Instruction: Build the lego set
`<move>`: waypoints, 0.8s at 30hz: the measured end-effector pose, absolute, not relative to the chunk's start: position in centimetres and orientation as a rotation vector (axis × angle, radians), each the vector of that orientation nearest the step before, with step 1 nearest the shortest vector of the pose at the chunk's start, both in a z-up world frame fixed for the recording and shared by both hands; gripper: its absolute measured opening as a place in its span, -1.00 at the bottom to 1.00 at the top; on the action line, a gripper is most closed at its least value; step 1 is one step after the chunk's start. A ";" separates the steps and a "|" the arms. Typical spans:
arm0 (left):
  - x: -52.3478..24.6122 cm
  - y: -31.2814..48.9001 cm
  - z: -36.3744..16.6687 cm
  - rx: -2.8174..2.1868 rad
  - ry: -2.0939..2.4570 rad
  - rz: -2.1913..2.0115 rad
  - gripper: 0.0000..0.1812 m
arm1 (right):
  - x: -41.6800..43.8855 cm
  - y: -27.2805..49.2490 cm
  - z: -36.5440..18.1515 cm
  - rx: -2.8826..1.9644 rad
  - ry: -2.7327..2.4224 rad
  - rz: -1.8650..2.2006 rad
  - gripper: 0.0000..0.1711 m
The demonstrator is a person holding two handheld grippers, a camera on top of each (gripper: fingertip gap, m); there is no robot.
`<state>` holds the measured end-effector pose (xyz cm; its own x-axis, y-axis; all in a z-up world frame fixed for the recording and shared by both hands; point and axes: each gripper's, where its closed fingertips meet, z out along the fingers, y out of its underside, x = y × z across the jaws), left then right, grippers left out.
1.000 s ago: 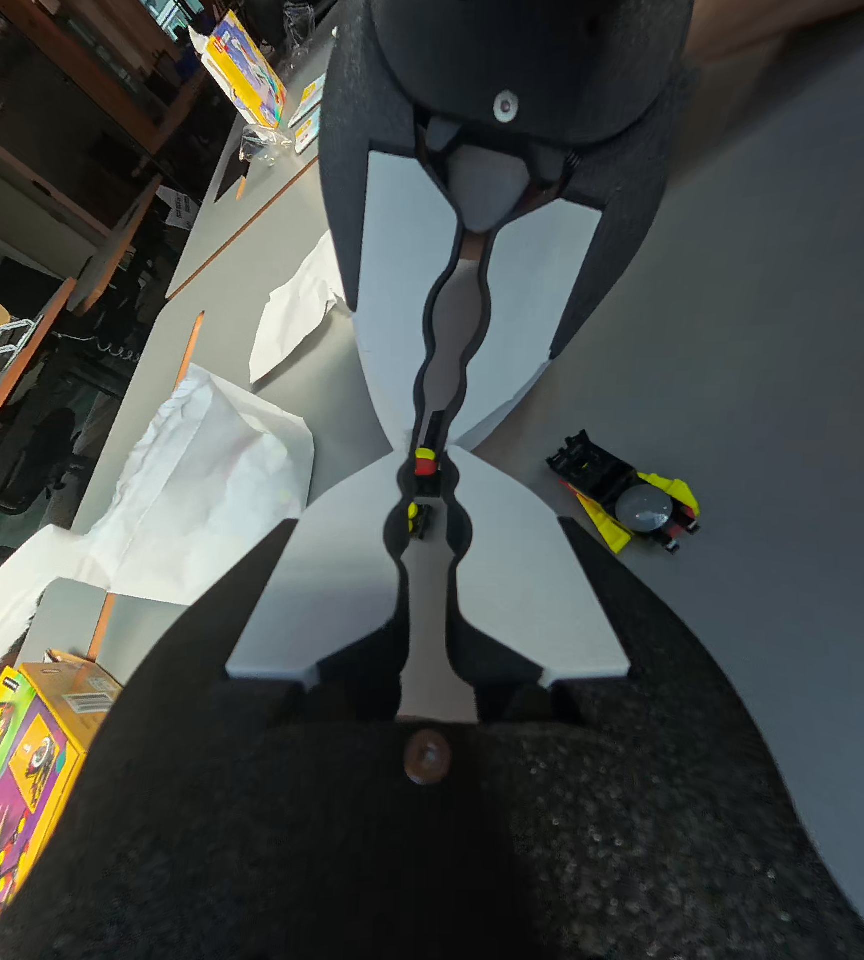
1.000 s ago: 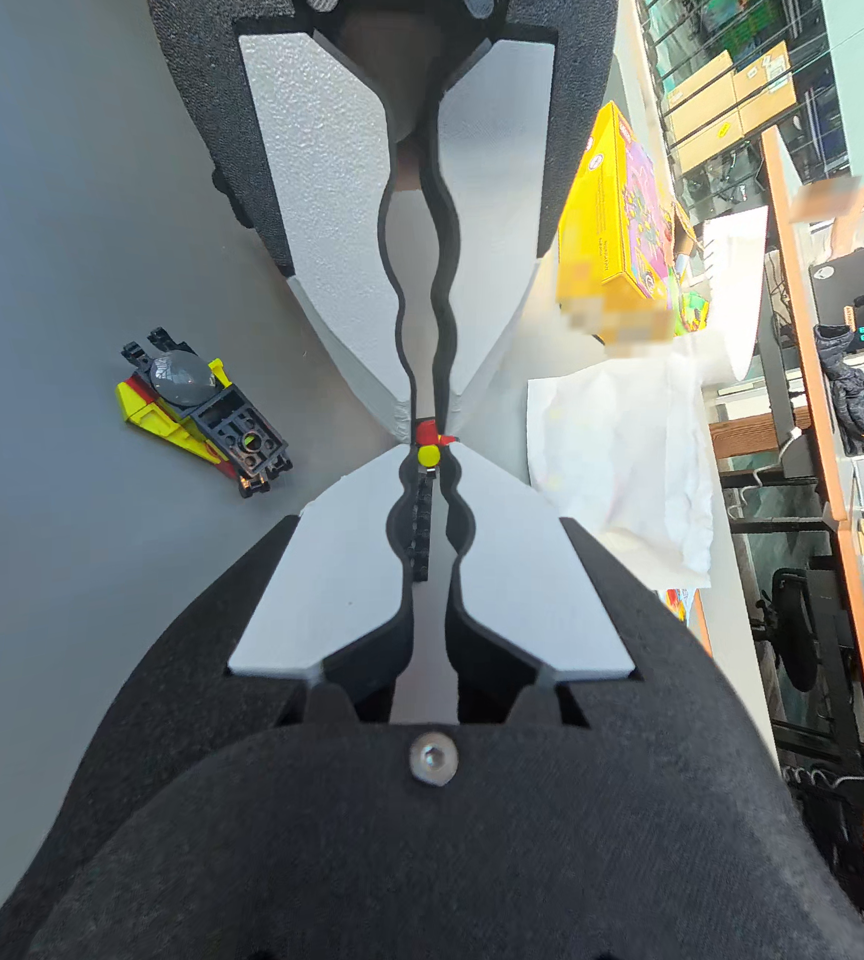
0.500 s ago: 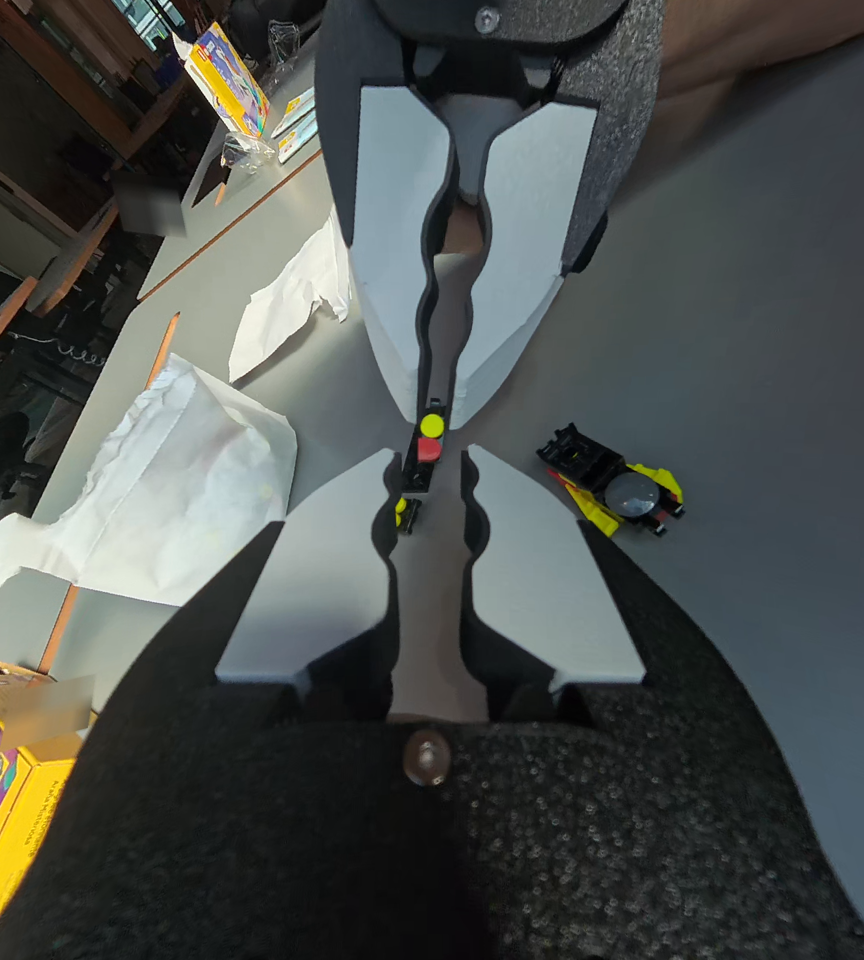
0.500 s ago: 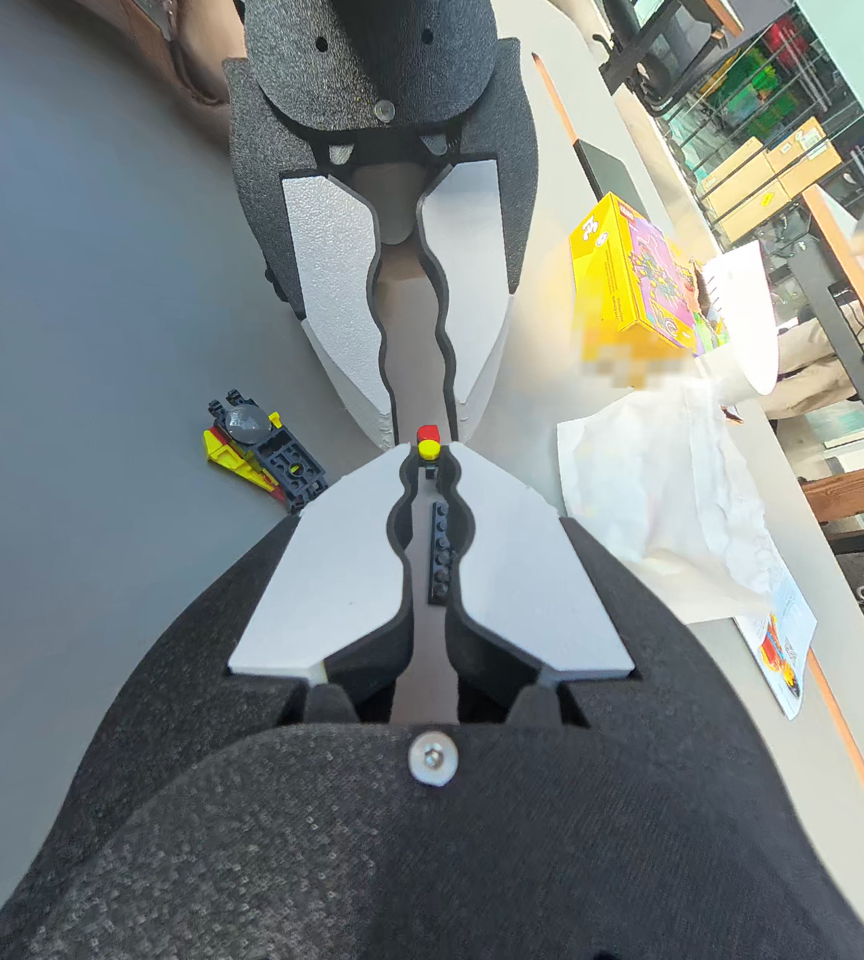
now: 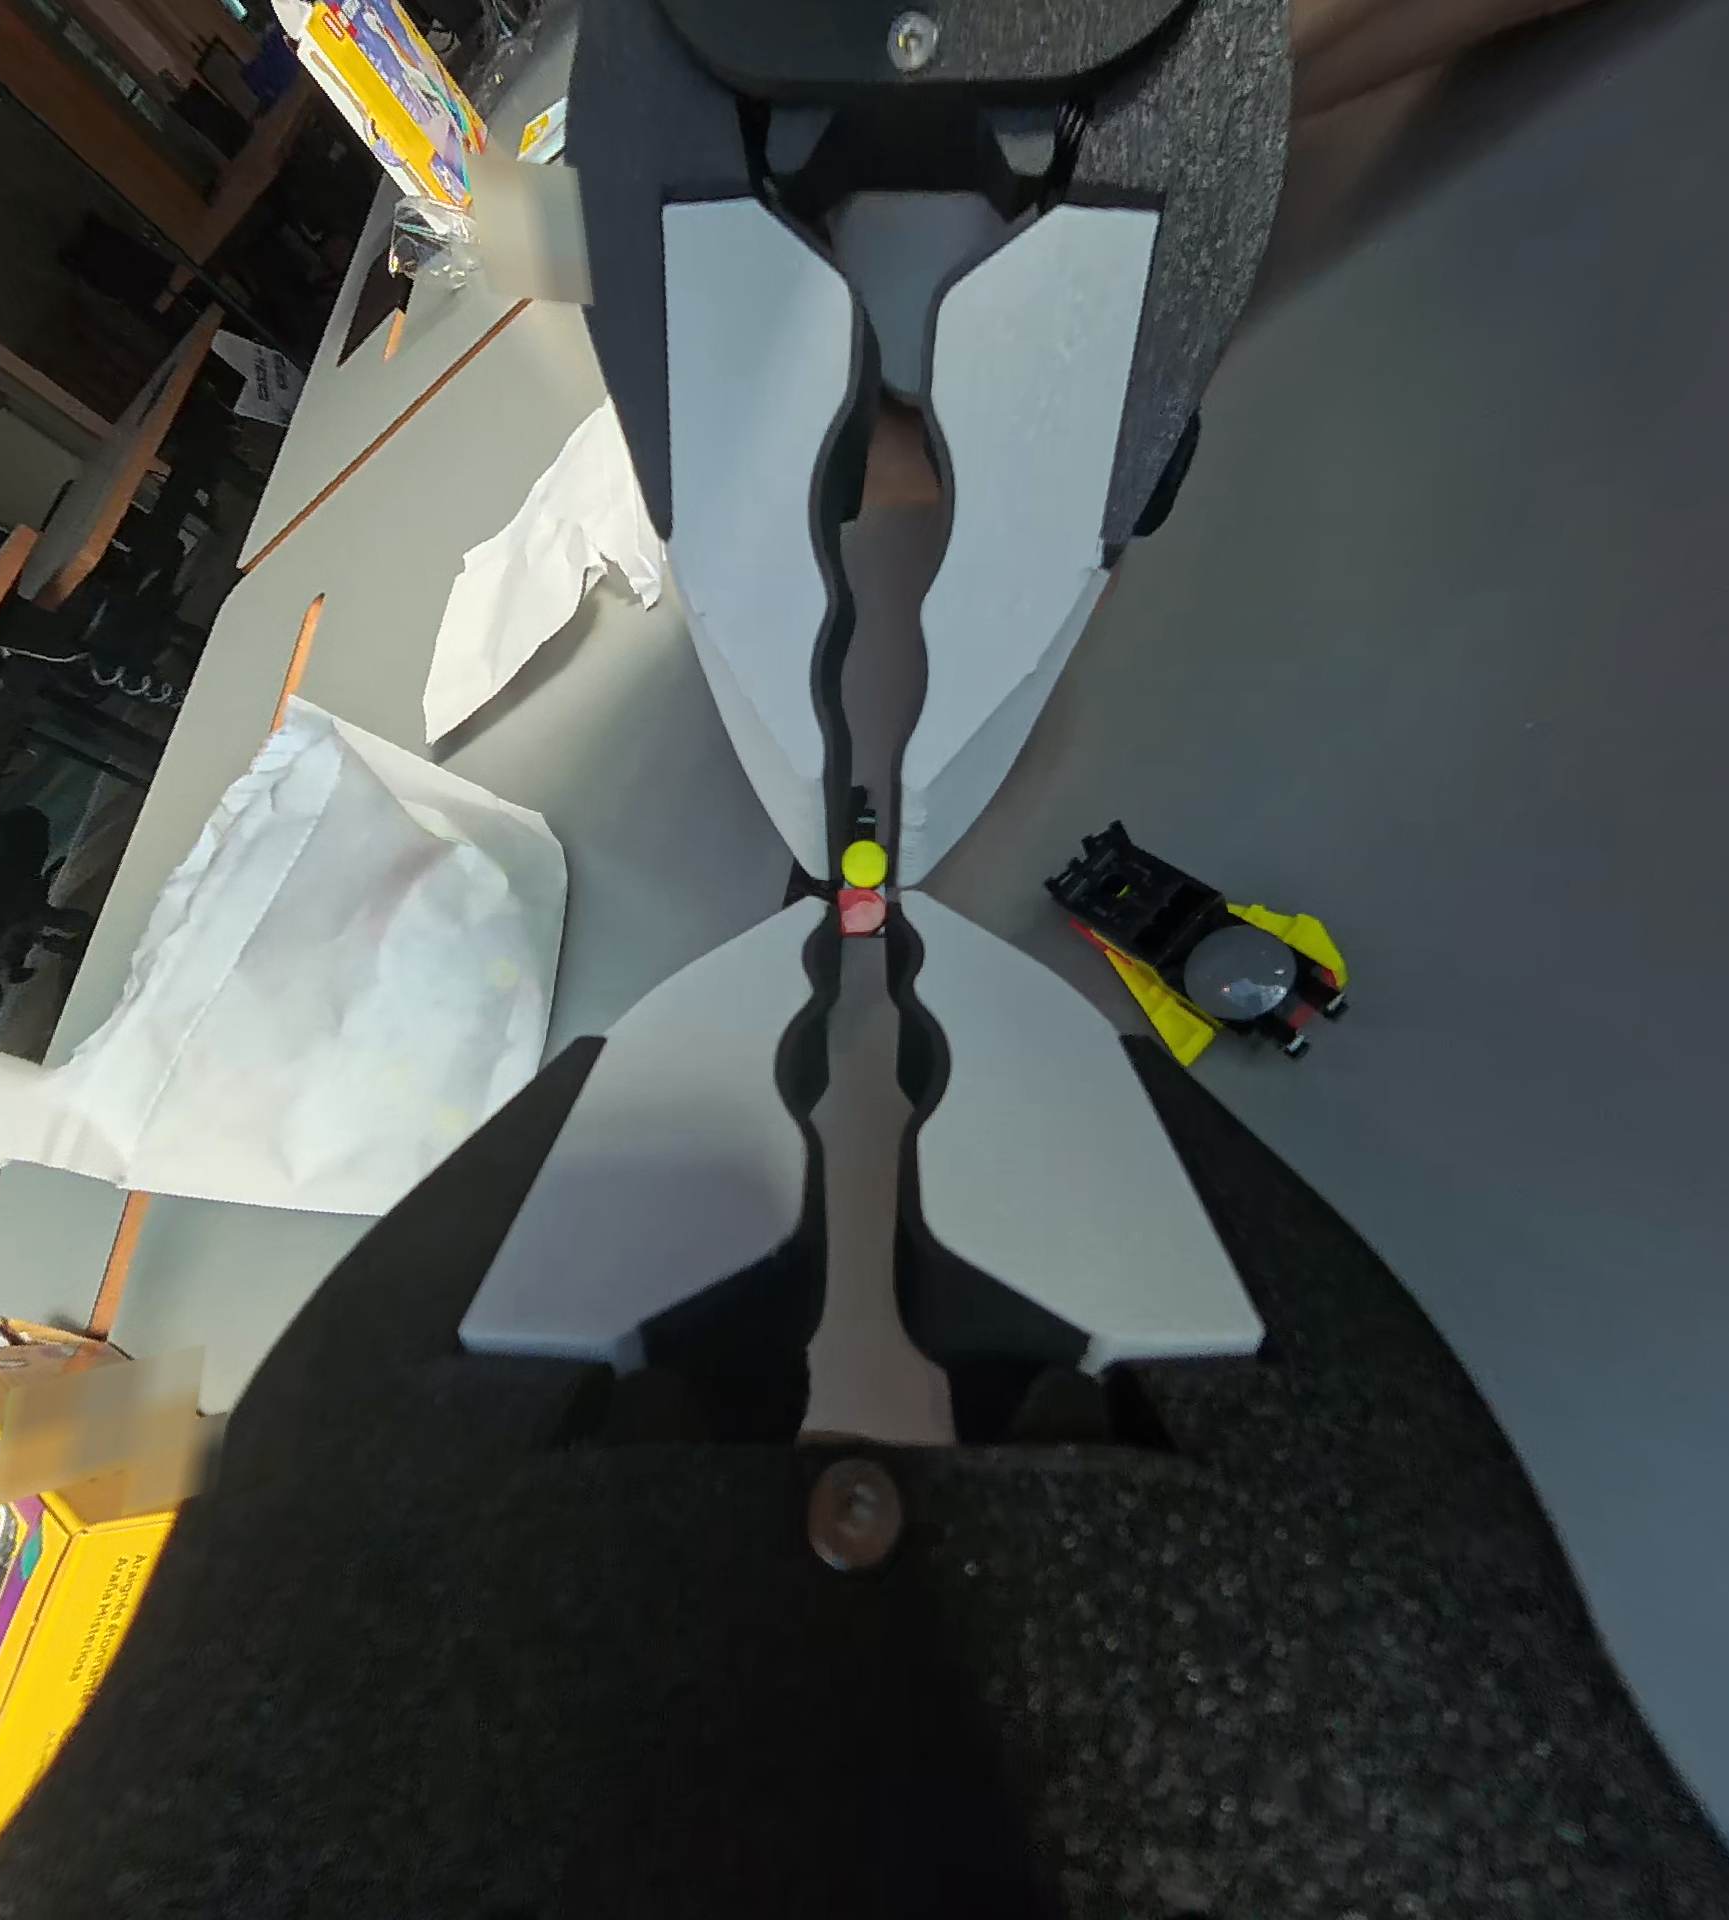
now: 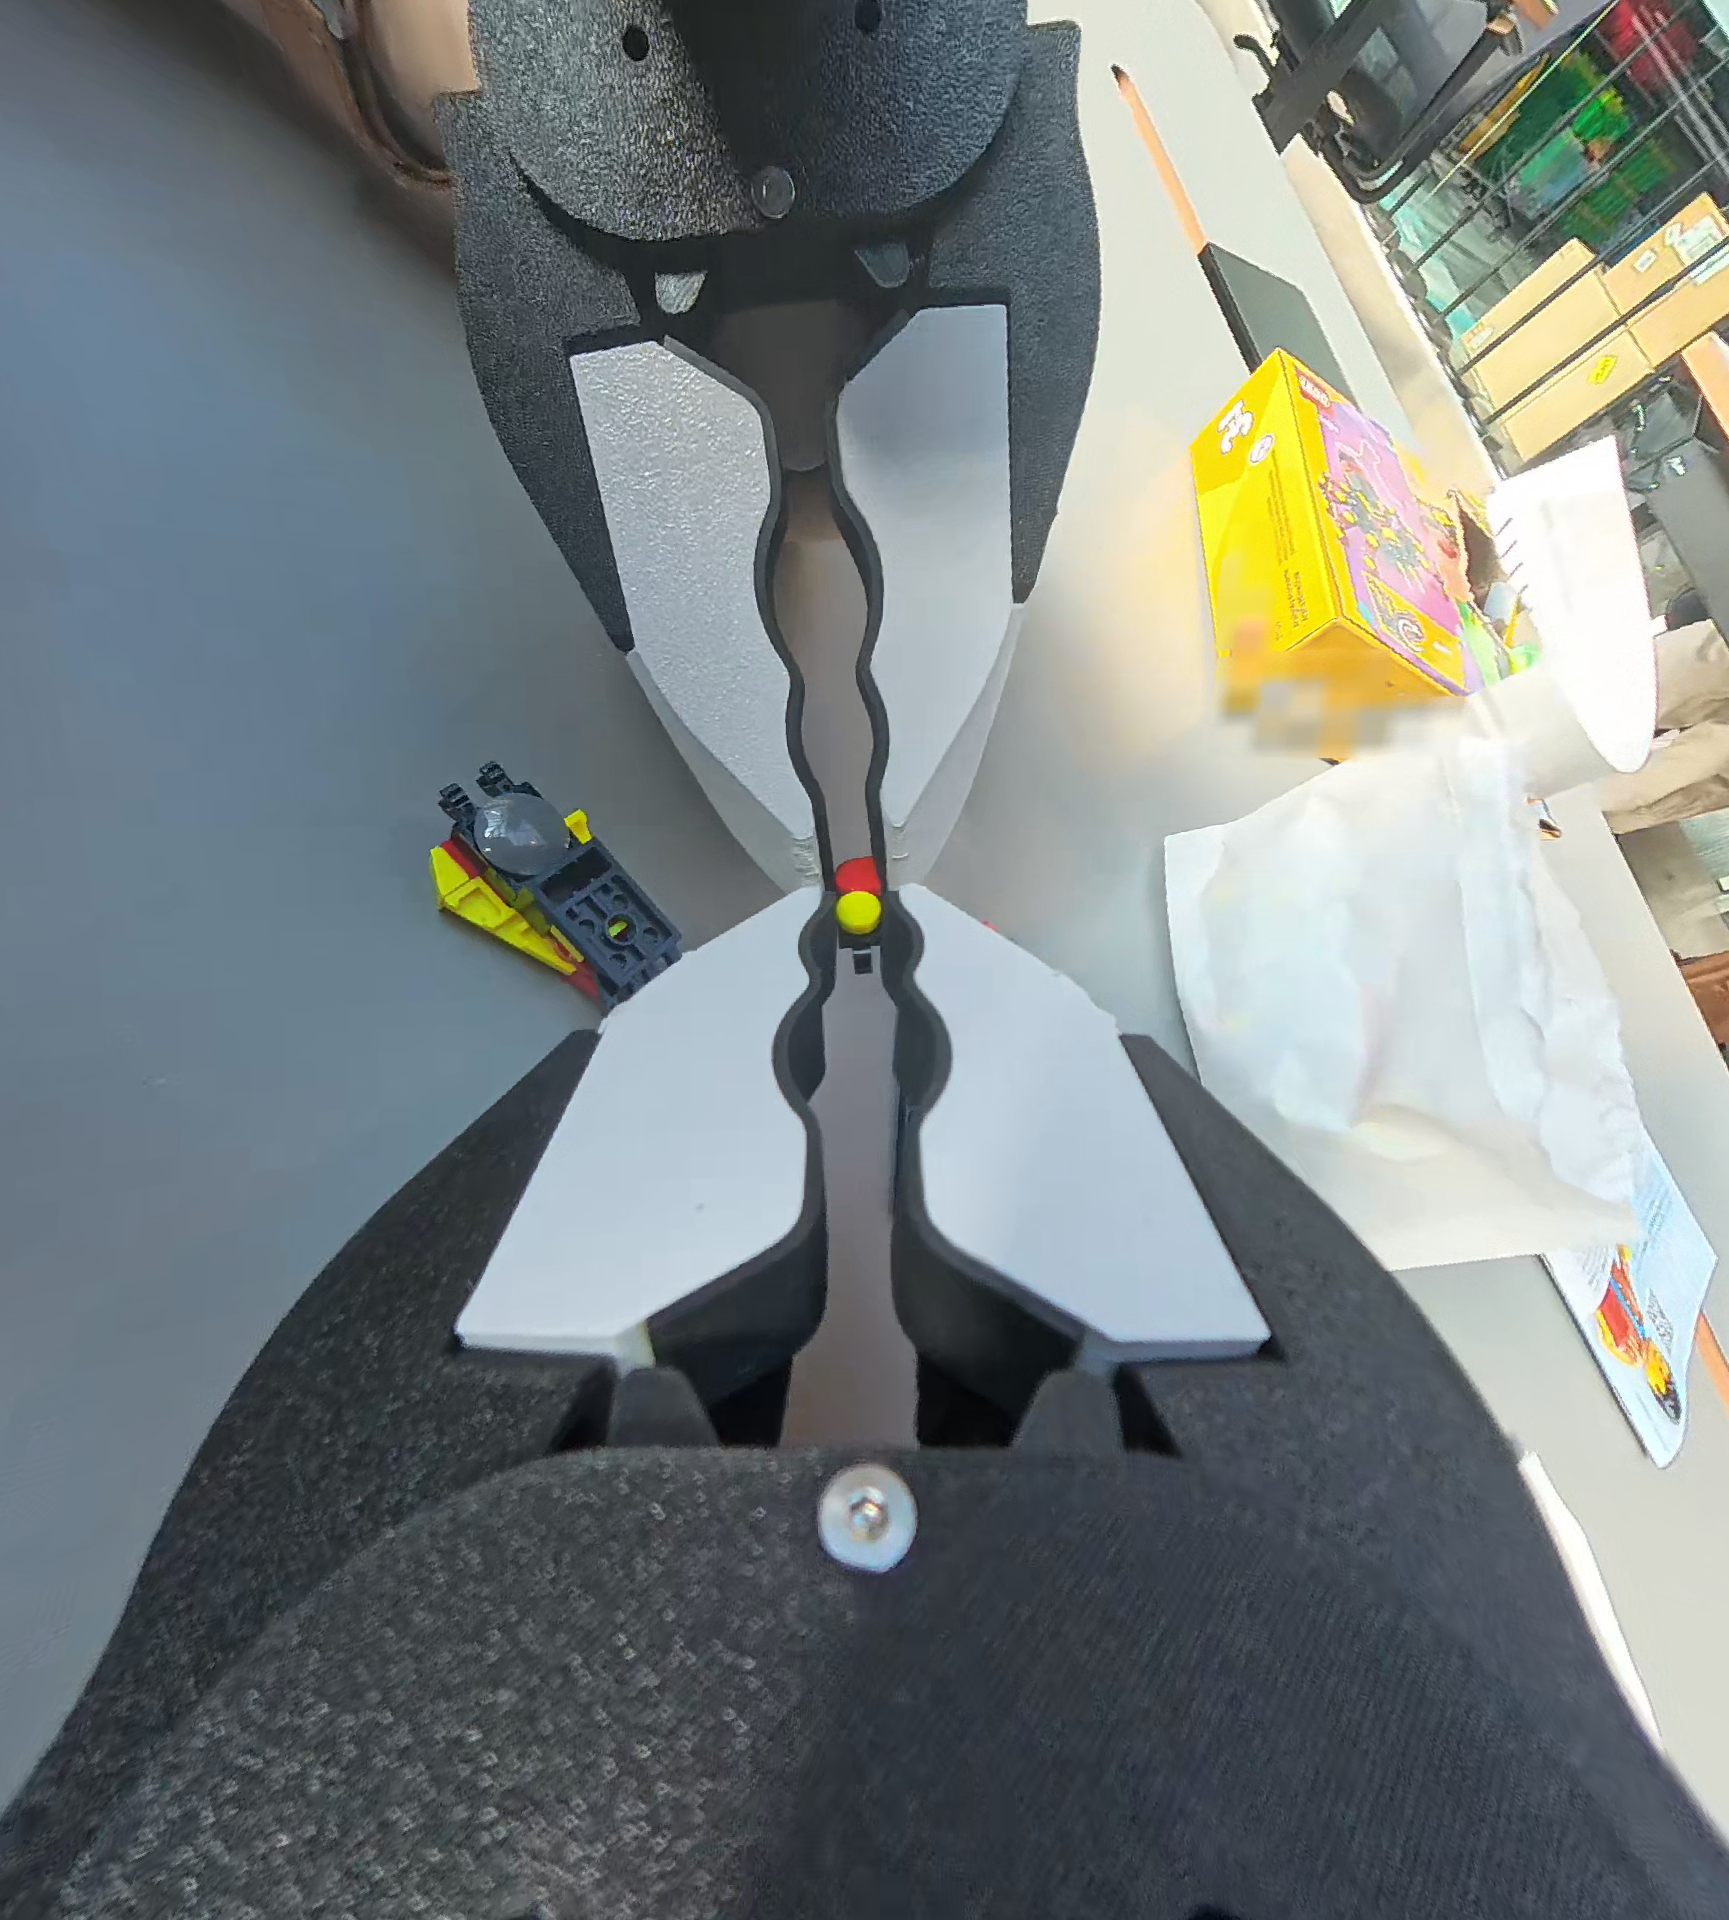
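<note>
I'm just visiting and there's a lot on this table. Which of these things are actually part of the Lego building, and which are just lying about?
Part of the job:
- small piece with red and yellow studs, pinched between both tools
- left tool
- right tool
- half-built black and yellow model on the table

Lying about:
- crumpled white paper bags
- yellow set box
- printed leaflet

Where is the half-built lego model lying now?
The half-built lego model lies alone on the grey table, right of the gripper tips in the left wrist view.
</note>
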<state>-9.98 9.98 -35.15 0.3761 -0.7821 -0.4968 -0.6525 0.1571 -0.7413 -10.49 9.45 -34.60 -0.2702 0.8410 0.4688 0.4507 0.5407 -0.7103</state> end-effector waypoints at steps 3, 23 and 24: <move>-9.9 9.9 -35.4 -1.564 1.342 -0.154 -0.92 | -10.4 9.4 -34.8 -1.059 -1.928 0.558 -0.92; -9.4 9.1 -35.0 -1.603 1.296 -0.306 -0.92 | -10.4 8.2 -33.8 -0.730 -1.918 0.347 -0.93; -9.3 9.1 -34.8 -1.598 1.293 -0.315 -0.92 | -10.3 8.2 -33.7 -0.726 -1.910 0.356 -0.93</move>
<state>-9.31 9.05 -34.84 0.3914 -0.8427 -0.3697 -0.5782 0.0873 -0.8112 -10.34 8.18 -33.65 -0.3004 0.6284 0.7176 0.3273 0.7746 -0.5412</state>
